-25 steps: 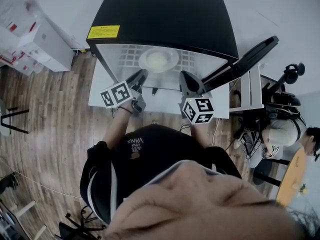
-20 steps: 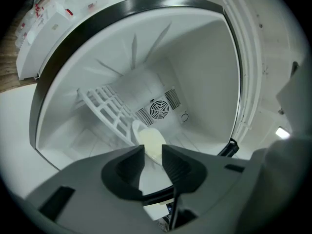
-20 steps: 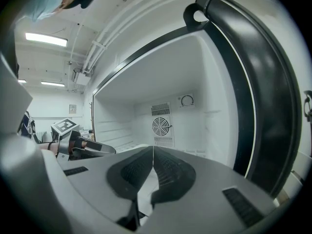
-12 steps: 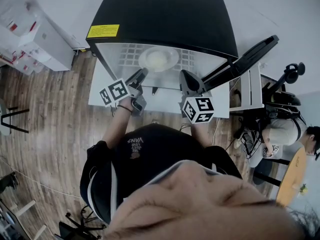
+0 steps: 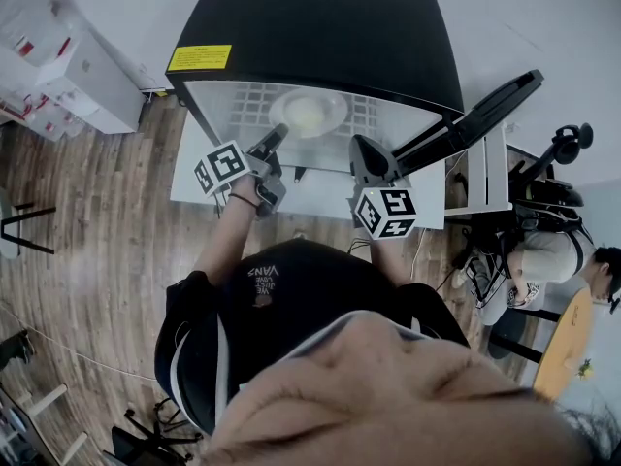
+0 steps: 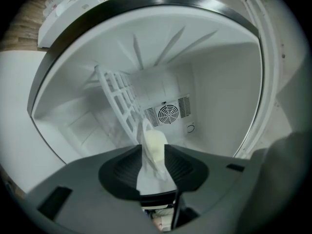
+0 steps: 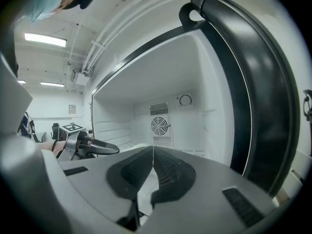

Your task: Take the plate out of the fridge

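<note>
The black fridge (image 5: pixel 320 27) stands open with a white inside. A white plate (image 5: pixel 308 113) with something pale yellow on it rests on the wire shelf (image 5: pixel 247 105). My left gripper (image 5: pixel 273 142) reaches the plate's near left rim. In the left gripper view the plate (image 6: pixel 153 143) shows edge-on between the pads, and the left gripper (image 6: pixel 152 155) is shut on it. My right gripper (image 5: pixel 358 149) hangs at the fridge's mouth, right of the plate, apart from it. In its own view the right gripper (image 7: pixel 153 150) is shut with nothing in it.
The fridge door (image 5: pixel 475 119) swings open to the right. White boxes (image 5: pixel 68 76) stand on the wooden floor at the left. A seated person (image 5: pixel 543 250) and a round table (image 5: pixel 563 348) are at the right. A fan vent (image 6: pixel 168 113) sits on the fridge's back wall.
My left gripper has moved forward into the fridge and onto the plate's rim. The right gripper has stayed where it was.
</note>
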